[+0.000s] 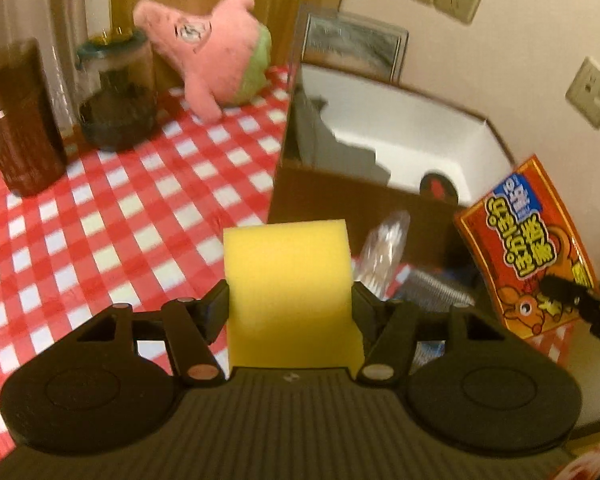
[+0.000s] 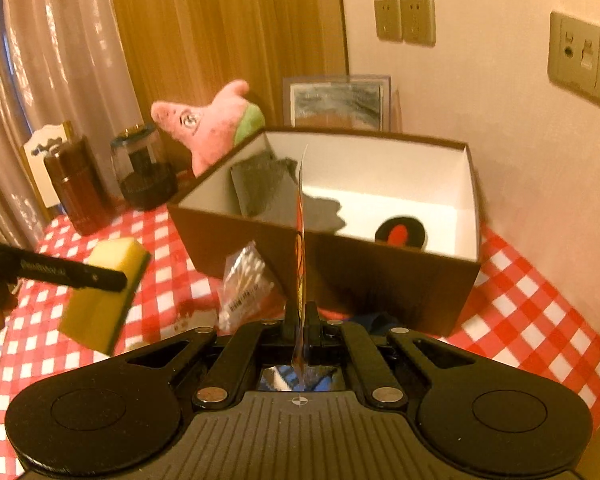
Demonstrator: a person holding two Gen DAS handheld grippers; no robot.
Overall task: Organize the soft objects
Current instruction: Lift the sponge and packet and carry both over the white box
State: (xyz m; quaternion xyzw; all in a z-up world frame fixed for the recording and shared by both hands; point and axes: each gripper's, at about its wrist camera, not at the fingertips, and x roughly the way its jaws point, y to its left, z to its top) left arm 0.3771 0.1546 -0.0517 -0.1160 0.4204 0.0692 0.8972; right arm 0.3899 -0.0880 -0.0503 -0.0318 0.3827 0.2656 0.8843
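Left gripper (image 1: 290, 300) fingers pinching sponge (image 1: 288, 276), right gripper (image 2: 300, 320) fingers pinching edge-on snack packet (image 2: 300, 236)

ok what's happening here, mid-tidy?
A person is working two handheld claws over a checkered table. The left claw grips a yellow sponge, held in the air. The right claw is shut on a red snack packet, seen edge-on, held in front of the open brown box. The box already holds a grey cloth. A pink plush and a clear bag remain outside it.

Box floor (image 1: 400, 148) — partly hidden, blurred
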